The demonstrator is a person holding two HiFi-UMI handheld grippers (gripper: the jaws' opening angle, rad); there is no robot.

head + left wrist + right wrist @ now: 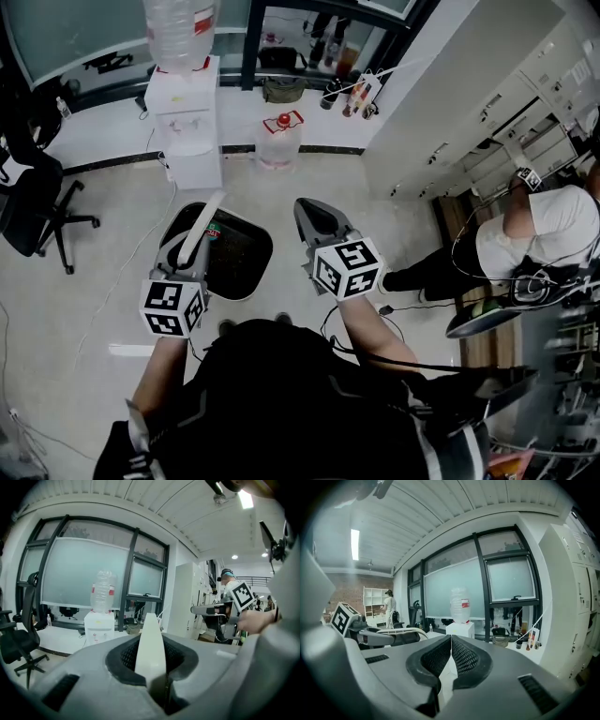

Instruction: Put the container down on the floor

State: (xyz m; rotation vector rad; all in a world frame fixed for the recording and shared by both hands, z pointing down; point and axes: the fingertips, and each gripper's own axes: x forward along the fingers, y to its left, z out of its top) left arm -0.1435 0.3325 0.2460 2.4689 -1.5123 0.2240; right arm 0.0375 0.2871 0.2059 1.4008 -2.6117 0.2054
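The left gripper is clenched on a flat white handle. In its own view the strip stands upright between the two dark pads and rises above them. In the head view the left gripper sits left of centre, and the handle slants up and to the right out of its jaws. The handle belongs to the container, a black tub with a dark inside. The container lies directly beneath and just right of this gripper, in the middle of the frame, over the pale floor. Whether its base touches the floor cannot be told. The right gripper is closed on nothing, its ribbed pads meeting at the tips. In the head view the right gripper is just right of the container and apart from it. Beyond them, at the upper left, a white water dispenser stands against the wall with a spare water bottle beside it. An office chair is at the left edge and another person at the right.
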